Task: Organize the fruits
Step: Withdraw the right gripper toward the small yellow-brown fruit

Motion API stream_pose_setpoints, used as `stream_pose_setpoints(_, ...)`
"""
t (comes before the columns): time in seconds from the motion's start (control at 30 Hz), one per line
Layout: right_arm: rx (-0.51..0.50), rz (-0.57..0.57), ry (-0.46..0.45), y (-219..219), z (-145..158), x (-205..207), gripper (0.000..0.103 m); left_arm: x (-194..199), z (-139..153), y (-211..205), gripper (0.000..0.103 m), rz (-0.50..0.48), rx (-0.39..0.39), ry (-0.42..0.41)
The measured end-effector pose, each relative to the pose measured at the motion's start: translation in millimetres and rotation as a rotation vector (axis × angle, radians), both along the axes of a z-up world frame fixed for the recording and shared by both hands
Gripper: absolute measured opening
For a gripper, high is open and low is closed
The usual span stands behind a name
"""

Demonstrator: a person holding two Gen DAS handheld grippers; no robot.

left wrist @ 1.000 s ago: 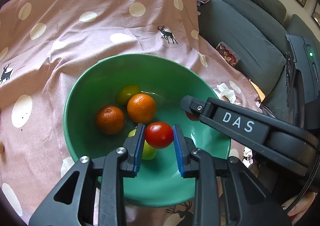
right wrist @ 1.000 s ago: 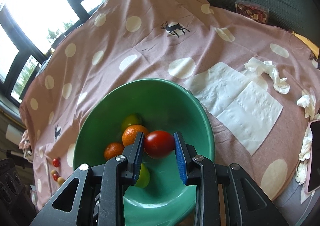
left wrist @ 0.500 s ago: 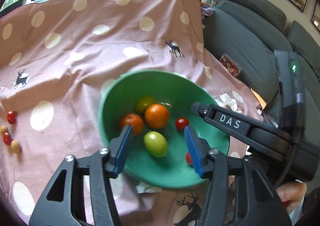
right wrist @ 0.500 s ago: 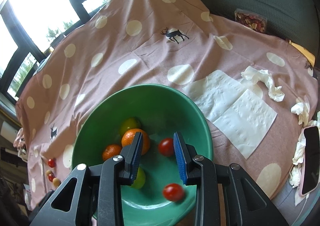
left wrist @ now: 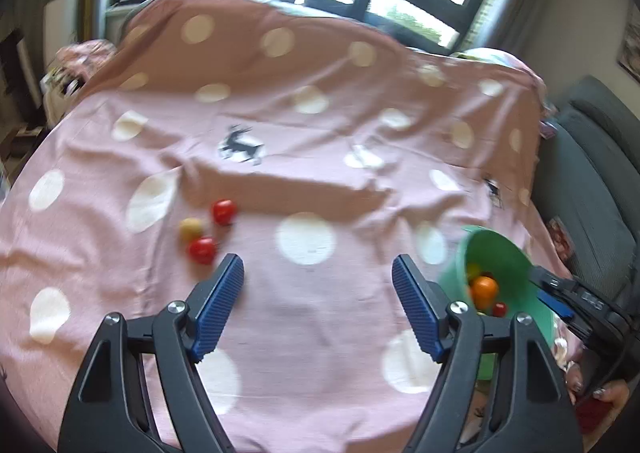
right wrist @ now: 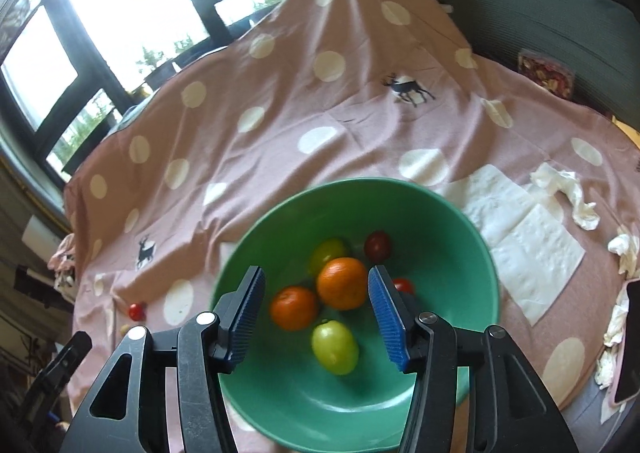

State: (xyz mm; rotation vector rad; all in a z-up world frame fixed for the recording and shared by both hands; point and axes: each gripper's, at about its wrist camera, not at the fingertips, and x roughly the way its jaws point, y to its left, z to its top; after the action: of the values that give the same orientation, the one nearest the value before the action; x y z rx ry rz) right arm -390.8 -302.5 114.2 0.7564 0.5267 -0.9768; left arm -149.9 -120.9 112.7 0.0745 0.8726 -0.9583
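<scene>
Your left wrist view was motion-blurred. Green bowl point(left wrist: 504, 265) sat partly behind your finger point(left wrist: 416, 309). In right wrist view, one cherry tomato point(right wrist: 403, 285) was half hidden behind blue pad point(right wrist: 386, 319); bowl's near rim was cut off by frame bottom.

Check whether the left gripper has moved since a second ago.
Yes. The left gripper has swung left, off the green bowl, which now sits at its view's right edge, toward the loose tomatoes.

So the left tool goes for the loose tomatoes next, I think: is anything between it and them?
Nothing visible: only bare tablecloth lies between the open left tool and the loose tomatoes.
</scene>
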Motion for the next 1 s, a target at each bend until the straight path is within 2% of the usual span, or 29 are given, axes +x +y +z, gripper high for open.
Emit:
stream_pose_setpoints(0.07, -0.009, 0.018, 0.007, 3.9, 1.3, 8.4, 0.054, 18.1, -8.6, 10.4, 0.075, 0.058, 0.015, 0.027)
stream_pose_setpoints(0.17, -0.022, 0.071, 0.021, 11.5, 2.1, 24.3, 0.054, 39.9, -16.2, 24.9, 0.075, 0.127, -0.007, 0.069)
stream_pose_setpoints(0.27, -0.011, 0.150, 0.007, 16.6, 0.6, 40.9, 0.054, 55.9, -25.5, 35.0, 0.075, 0.157, -0.008, 0.143)
stream_pose_setpoints(0.33, 0.004, 0.195, -0.010, 19.7, -1.7, 49.7, 0.054, 61.4, -32.8, 33.1, 0.075, 0.160, 0.002, 0.162)
stream_pose_setpoints(0.43, 0.024, 0.231, -0.021, 22.8, -5.4, 59.9, 0.054, 64.1, -43.8, 25.2, 0.075, 0.155, 0.046, 0.173)
stream_pose_setpoints(0.53, 0.045, 0.255, -0.024, 25.4, -8.5, 68.8, 0.054, 61.3, -50.1, 16.7, 0.072, 0.133, 0.075, 0.149)
stream_pose_setpoints(0.6, 0.059, 0.288, -0.042, 27.1, -8.2, 75.6, 0.054, 62.8, -52.8, 13.9, 0.069, 0.146, 0.097, 0.127)
stream_pose_setpoints(0.67, 0.072, 0.339, -0.060, 30.8, -6.2, 87.2, 0.054, 72.0, -54.6, 14.4, 0.062, 0.164, 0.099, 0.144)
stream_pose_setpoints(0.77, 0.084, 0.436, -0.060, 39.0, -3.7, 116.5, 0.054, 93.6, -49.6, 18.9, 0.050, 0.189, 0.065, 0.189)
stream_pose_setpoints(0.87, 0.101, 0.557, -0.034, 51.2, -9.2, 155.9, 0.048, 106.5, -43.0, 24.5, 0.049, 0.211, 0.018, 0.196)
stream_pose_setpoints(1.0, 0.162, 0.705, 0.046, 69.0, -35.5, 211.0, 0.042, 118.1, -47.8, 19.6, 0.046, 0.212, -0.001, 0.276)
